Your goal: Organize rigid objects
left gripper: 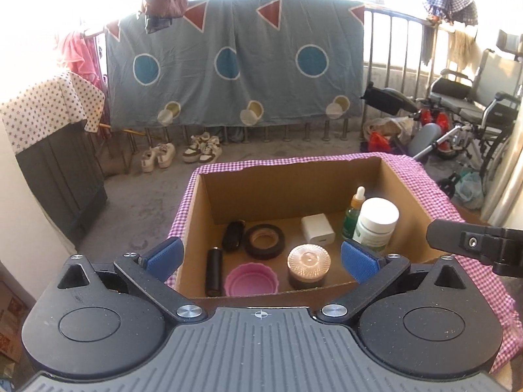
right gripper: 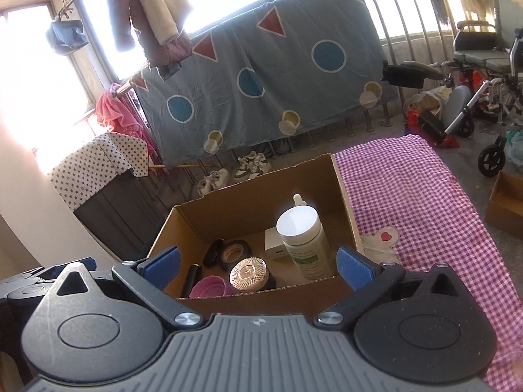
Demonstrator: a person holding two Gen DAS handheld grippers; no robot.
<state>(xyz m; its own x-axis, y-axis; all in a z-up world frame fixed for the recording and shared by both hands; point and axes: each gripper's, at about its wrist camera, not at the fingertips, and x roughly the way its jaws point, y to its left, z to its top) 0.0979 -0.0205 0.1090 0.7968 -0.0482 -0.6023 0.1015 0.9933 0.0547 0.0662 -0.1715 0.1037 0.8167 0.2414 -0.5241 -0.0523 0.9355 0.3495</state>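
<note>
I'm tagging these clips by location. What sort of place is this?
Probably an enclosed home balcony used for drying and storage: a patterned quilt airs over a metal railing below bright windows, sneakers sit on the concrete floor, and a wheelchair is parked aside.

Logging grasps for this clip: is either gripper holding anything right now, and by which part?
Nothing is held. The left gripper and right gripper are both open and empty above the cardboard box.

Jar (left gripper: 376,223) and cup (left gripper: 251,278) inside box (left gripper: 284,192)
</note>
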